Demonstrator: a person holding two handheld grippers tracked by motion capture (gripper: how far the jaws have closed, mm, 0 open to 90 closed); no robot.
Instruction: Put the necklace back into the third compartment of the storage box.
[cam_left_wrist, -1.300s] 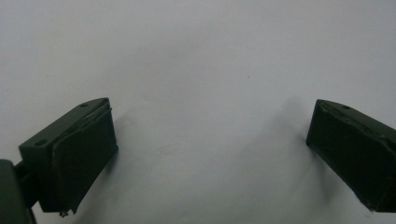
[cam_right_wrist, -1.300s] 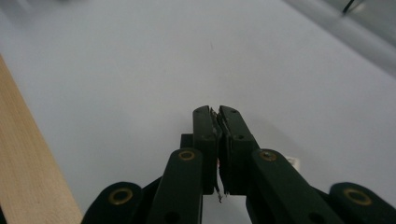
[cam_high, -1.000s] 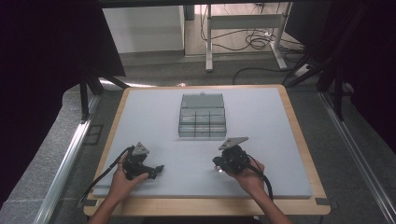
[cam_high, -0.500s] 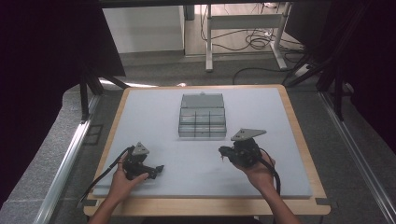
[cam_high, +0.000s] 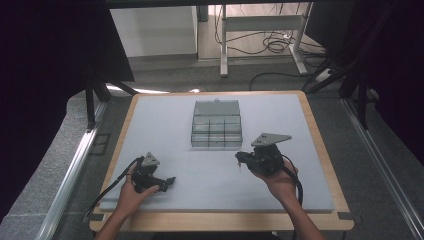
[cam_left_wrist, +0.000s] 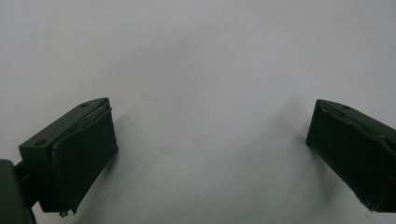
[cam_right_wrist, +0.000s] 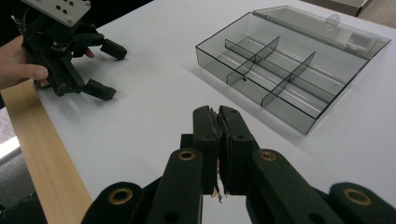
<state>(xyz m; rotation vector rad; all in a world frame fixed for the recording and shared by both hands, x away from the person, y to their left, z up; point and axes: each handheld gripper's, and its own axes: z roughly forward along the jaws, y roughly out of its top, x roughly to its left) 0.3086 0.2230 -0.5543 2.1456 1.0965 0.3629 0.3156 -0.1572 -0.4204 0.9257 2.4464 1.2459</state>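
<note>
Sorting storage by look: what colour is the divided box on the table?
The divided box is see-through smoky grey plastic, lid open; the right gripper view shows it best.

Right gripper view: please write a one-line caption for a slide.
Right gripper, jaws shut, faces an open clear divided box on the white table.

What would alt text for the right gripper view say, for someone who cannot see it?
The right tool fills the foreground with its two black jaws shut together, nothing visibly held, above a white table. Beyond it at the right sits an empty clear plastic organizer box with dividers, lid open. At top left a hand rests the left tool, jaws apart, near the wooden edge.
</note>
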